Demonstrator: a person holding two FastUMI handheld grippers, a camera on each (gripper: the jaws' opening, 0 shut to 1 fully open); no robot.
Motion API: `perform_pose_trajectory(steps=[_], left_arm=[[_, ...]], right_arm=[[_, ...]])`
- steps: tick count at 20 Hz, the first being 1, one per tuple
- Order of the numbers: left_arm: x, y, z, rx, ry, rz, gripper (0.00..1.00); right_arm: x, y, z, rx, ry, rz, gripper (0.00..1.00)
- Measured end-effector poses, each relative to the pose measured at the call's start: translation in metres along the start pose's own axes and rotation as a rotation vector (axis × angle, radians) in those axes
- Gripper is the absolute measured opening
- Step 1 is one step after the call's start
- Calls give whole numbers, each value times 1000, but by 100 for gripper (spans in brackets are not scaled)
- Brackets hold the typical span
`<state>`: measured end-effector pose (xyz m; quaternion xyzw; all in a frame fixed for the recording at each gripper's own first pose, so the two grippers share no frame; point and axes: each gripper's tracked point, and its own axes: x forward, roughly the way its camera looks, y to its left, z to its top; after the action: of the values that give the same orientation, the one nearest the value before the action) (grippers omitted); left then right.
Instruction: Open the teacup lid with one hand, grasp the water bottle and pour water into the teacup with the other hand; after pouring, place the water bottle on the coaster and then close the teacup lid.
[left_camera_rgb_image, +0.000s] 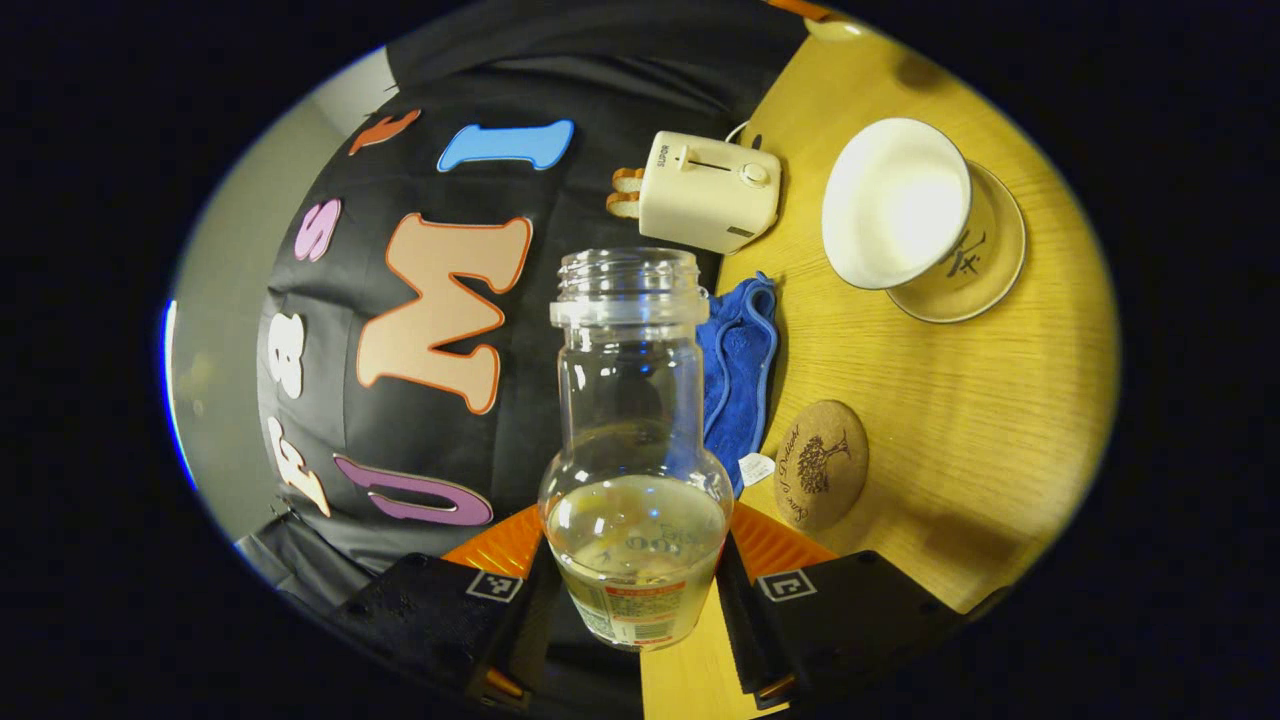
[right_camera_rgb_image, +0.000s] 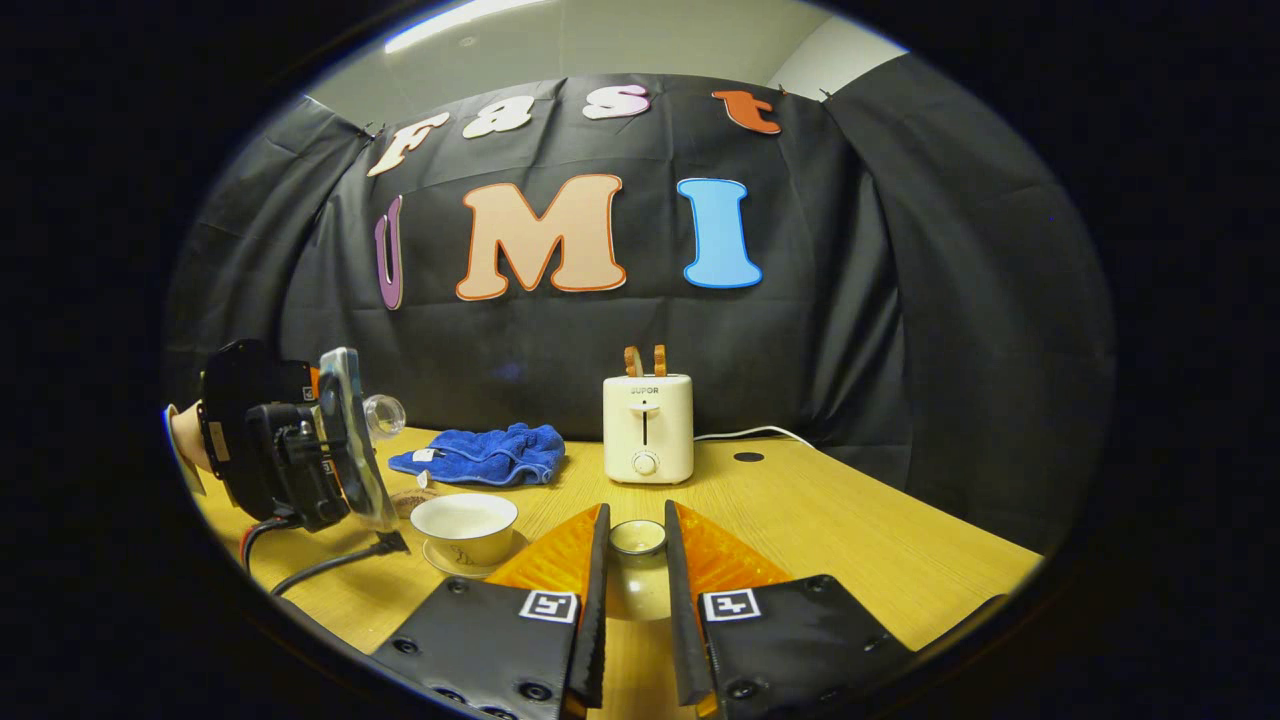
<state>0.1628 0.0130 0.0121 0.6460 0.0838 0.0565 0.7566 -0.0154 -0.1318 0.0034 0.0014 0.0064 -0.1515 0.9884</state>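
Bare table (right_camera_rgb_image: 850, 520) right of toaster (right_camera_rgb_image: 648, 428); towel (right_camera_rgb_image: 485, 453) crowds the left

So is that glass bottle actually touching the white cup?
Apart. In the left gripper view the water bottle, clamped in the left gripper, is clear of the teacup, with bare table between them.

The right gripper (right_camera_rgb_image: 637, 590) pinches the teacup lid (right_camera_rgb_image: 637, 560) between its fingers above the table (right_camera_rgb_image: 850, 530). Left of it, the open teacup (right_camera_rgb_image: 465, 527) sits on its saucer (right_camera_rgb_image: 455, 562), with the left gripper (right_camera_rgb_image: 290, 450) tilting a water bottle (right_camera_rgb_image: 383, 412) nearby.

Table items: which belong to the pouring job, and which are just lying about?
Job: water bottle held in left gripper; teacup, open; teacup lid held in right gripper; coaster.
Lying about: toaster; blue cloth.
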Motion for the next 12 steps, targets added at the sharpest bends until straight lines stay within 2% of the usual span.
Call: perform_pose_trajectory(steps=[8,12], left_arm=[[-1,13,13,207,-24,42,70],[-1,13,16,253,-29,52,70]], right_arm=[[0,0,0,0,0,1,31],[0,0,0,0,0,1,31]])
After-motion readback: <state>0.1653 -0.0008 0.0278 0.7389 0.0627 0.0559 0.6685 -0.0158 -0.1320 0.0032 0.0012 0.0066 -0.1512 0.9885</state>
